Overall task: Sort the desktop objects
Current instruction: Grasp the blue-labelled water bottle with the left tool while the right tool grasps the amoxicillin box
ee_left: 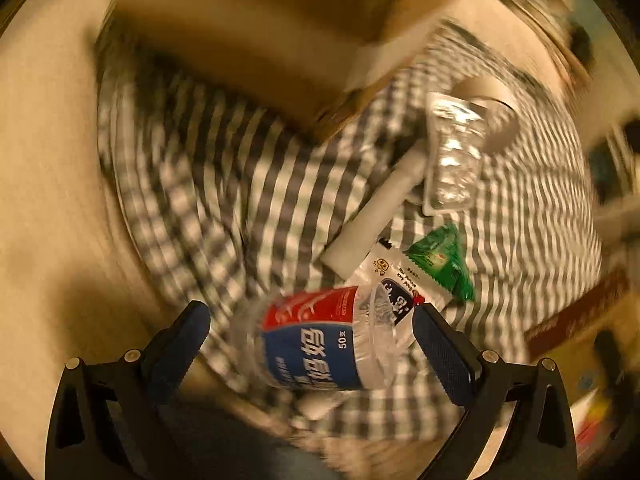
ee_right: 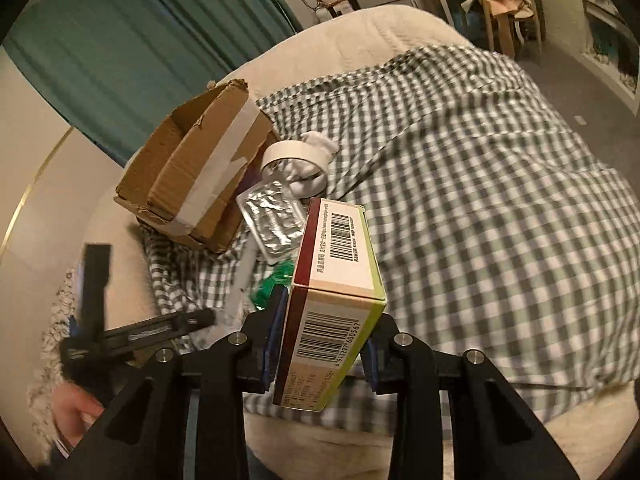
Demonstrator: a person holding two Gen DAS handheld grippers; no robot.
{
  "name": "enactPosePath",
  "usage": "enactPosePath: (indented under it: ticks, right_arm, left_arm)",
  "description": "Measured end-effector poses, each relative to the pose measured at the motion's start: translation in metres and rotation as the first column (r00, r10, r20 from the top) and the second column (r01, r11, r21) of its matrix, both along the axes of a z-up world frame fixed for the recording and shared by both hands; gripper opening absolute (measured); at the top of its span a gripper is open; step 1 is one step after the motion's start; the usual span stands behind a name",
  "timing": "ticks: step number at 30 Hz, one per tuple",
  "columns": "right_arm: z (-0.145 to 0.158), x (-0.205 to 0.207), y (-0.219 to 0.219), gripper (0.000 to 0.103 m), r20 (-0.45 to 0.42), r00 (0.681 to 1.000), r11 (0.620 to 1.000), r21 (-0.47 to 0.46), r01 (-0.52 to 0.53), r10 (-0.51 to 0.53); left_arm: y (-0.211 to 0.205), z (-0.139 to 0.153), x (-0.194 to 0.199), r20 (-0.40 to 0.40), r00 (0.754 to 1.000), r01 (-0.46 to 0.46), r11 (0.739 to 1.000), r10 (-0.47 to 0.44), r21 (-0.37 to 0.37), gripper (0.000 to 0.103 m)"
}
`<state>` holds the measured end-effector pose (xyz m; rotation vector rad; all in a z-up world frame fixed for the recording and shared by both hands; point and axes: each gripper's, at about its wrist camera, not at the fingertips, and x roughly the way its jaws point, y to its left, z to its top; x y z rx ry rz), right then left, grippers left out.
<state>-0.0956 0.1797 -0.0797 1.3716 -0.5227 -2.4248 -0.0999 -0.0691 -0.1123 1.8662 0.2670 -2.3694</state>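
In the blurred left wrist view, my left gripper [ee_left: 311, 314] is open around a clear plastic container [ee_left: 316, 340] with a red and blue label, which lies on its side on the checked cloth [ee_left: 208, 200]. A gap shows on each side of it. Beyond it lie a white sachet [ee_left: 394, 280], a green sachet [ee_left: 442, 258], a white tube [ee_left: 376, 216] and a silver blister pack [ee_left: 452, 152]. My right gripper [ee_right: 326, 334] is shut on a medicine box [ee_right: 340, 264] with barcodes, held above the cloth [ee_right: 480, 200].
A torn cardboard box [ee_right: 192, 184] stands open at the back left on the cloth, with a tape roll [ee_right: 296, 156], a blister pack [ee_right: 274, 220] and a green sachet [ee_right: 276, 280] beside it. The left gripper's black frame [ee_right: 100, 320] and a hand [ee_right: 72, 404] show at lower left. Furniture stands far behind.
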Motion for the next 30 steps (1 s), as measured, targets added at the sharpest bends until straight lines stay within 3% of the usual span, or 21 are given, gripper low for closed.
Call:
enactPosePath:
  ticks: [2, 4, 6, 7, 9, 11, 15, 17, 19, 21, 22, 26, 30]
  right_arm:
    - [-0.004, 0.001, 0.003, 0.032, 0.011, 1.000, 1.000, -0.010, -0.003, 0.003]
    - [-0.010, 0.003, 0.005, 0.032, 0.023, 1.000, 1.000, -0.016, -0.005, 0.005]
    - [-0.017, 0.004, 0.002, 0.032, 0.041, 0.999, 1.000, -0.018, -0.010, 0.011]
    - [-0.021, 0.003, -0.001, 0.032, 0.053, 0.998, 1.000, -0.023, -0.013, 0.014]
    - [-0.024, 0.005, -0.008, 0.032, 0.067, 0.998, 0.999, -0.041, -0.018, 0.020]
    - [-0.017, 0.005, -0.017, 0.032, 0.050, 0.998, 0.999, -0.026, -0.041, 0.042]
    - [-0.005, 0.004, -0.032, 0.032, 0.029, 0.996, 0.996, 0.023, -0.083, 0.082]
    - [-0.002, 0.002, -0.035, 0.032, 0.026, 0.996, 0.995, 0.030, -0.090, 0.089]
    - [0.001, 0.000, -0.041, 0.032, 0.027, 0.995, 0.995, 0.041, -0.094, 0.093]
    - [0.001, 0.000, -0.045, 0.032, 0.029, 0.995, 0.994, 0.043, -0.097, 0.096]
    - [0.001, 0.000, -0.046, 0.032, 0.030, 0.995, 0.994, 0.044, -0.099, 0.098]
    - [0.003, 0.001, -0.052, 0.032, 0.028, 0.994, 0.992, 0.066, -0.108, 0.106]
    - [0.013, 0.001, -0.059, 0.032, -0.005, 0.993, 0.988, 0.092, -0.121, 0.122]
  left_arm:
    - [0.006, 0.019, -0.006, -0.014, 0.977, 0.210, 0.975, -0.212, -0.075, 0.103]
    - [0.018, 0.032, -0.005, -0.016, 0.910, 0.406, 0.897, -0.415, -0.174, 0.103]
    - [0.030, 0.037, 0.003, -0.012, 0.817, 0.553, 0.788, -0.577, -0.270, 0.103]
    - [0.035, 0.034, 0.010, 0.005, 0.759, 0.620, 0.719, -0.652, -0.315, 0.103]
    - [0.040, 0.019, 0.015, 0.072, 0.682, 0.714, 0.641, -0.728, -0.280, 0.103]
    - [0.049, 0.005, 0.012, 0.115, 0.647, 0.753, 0.607, -0.754, -0.254, 0.103]
    - [0.054, 0.002, 0.006, 0.131, 0.607, 0.787, 0.569, -0.784, -0.238, 0.103]
    - [0.056, -0.008, 0.000, 0.172, 0.594, 0.796, 0.545, -0.786, -0.262, 0.093]
    - [0.055, -0.018, -0.007, 0.209, 0.584, 0.809, 0.540, -0.785, -0.232, 0.086]
    - [0.051, -0.022, -0.015, 0.199, 0.586, 0.810, 0.561, -0.785, -0.174, 0.063]
    - [0.048, -0.022, -0.018, 0.189, 0.596, 0.803, 0.573, -0.780, -0.165, 0.063]
    - [0.031, -0.006, -0.022, 0.089, 0.646, 0.761, 0.631, -0.758, -0.152, 0.063]
    - [0.008, 0.023, -0.020, -0.059, 0.734, 0.664, 0.733, -0.677, -0.149, 0.063]
